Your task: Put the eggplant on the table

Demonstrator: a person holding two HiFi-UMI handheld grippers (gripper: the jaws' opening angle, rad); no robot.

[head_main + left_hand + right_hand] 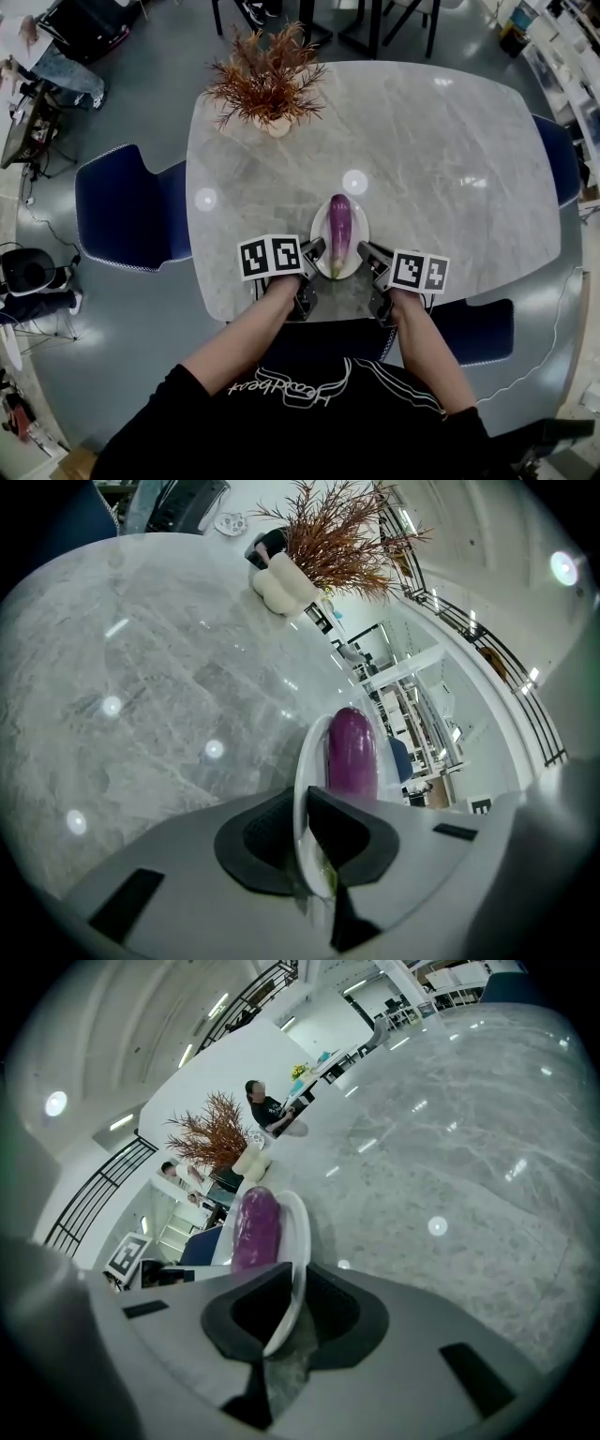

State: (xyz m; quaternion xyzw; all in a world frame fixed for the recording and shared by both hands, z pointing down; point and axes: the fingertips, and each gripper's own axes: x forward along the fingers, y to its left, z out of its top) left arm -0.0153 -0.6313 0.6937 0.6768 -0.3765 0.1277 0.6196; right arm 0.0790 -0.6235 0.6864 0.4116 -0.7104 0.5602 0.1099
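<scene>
A purple eggplant (339, 230) lies lengthwise on a small white plate (361, 232) over the near edge of the grey marble table (441, 150). My left gripper (316, 252) is shut on the plate's left rim and my right gripper (367, 253) is shut on its right rim. In the left gripper view the plate's rim (305, 775) runs edge-on between the jaws of the left gripper (305, 847), with the eggplant (352, 757) beyond. The right gripper view shows the same: the rim (297, 1241) pinched in the right gripper (292, 1314), beside the eggplant (255, 1229). Whether the plate touches the table I cannot tell.
A pot of dried reddish branches (267, 82) stands at the table's far left. Blue chairs sit at the left (131, 214), at the right end (561, 159) and under the near edge (473, 330). People sit in the background of the right gripper view.
</scene>
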